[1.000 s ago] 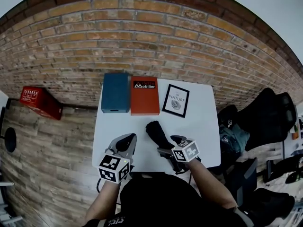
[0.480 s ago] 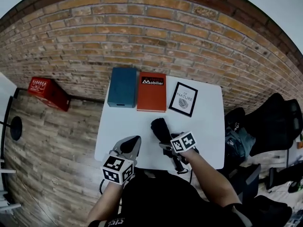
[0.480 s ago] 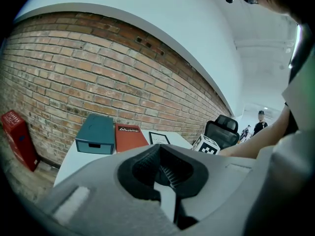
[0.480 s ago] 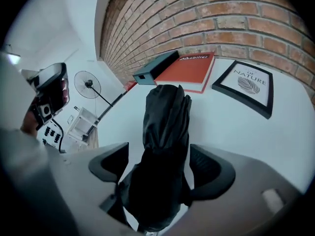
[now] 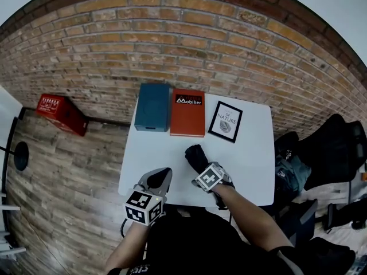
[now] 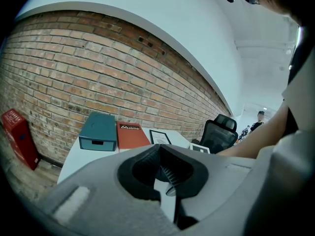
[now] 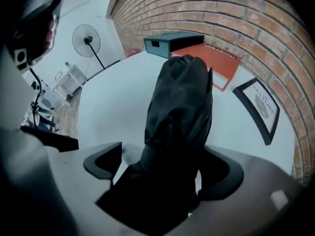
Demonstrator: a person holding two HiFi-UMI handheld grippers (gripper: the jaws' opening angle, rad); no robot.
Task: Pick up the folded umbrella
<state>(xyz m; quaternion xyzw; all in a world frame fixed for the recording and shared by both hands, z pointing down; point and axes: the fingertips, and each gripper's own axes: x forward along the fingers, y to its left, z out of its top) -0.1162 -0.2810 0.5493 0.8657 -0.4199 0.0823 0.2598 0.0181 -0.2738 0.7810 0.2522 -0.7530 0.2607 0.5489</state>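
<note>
Right gripper view: right gripper pts steeply down, jaws spread wide & just been opening, straddling folded umbrella w/o squeezing, prob. so pads can close on its near end. Umbrella lies flat on white table, axis 11-to-5 o'clock in head view. Left gripper, jaws together & empty, sits at umbrella's 8 o'clock, out of the way.

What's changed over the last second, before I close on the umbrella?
The right gripper came down, tipping steeply, over the folded umbrella; its jaws have just been opening and now straddle it without pressing. The left gripper stayed shut by the near edge of the table; umbrella, blue box, orange book and framed print lie unmoved.
</note>
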